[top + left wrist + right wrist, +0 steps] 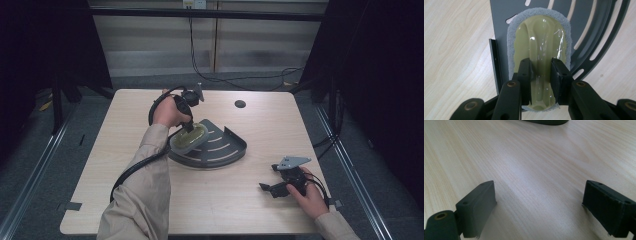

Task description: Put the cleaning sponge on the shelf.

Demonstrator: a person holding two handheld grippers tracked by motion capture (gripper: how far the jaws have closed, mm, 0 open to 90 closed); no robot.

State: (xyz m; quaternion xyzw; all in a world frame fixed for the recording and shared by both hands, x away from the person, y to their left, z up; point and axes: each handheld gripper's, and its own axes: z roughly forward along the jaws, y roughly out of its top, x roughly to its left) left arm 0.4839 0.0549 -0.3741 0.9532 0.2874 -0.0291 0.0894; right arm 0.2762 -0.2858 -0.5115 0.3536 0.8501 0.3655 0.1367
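Gripping the scrubbing pad (539, 45) by its raised yellow-green handle, my left gripper (541, 75) has its jaws clamped either side. Pad lies on the grey corner rack (227, 147), mid-surface (210, 205). My right gripper (539, 207) rests apart, near the rack, jaws wide, nothing between them.

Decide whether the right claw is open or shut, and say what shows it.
Open. The right claw has its jaws wide apart, with bare table between them and nothing held.
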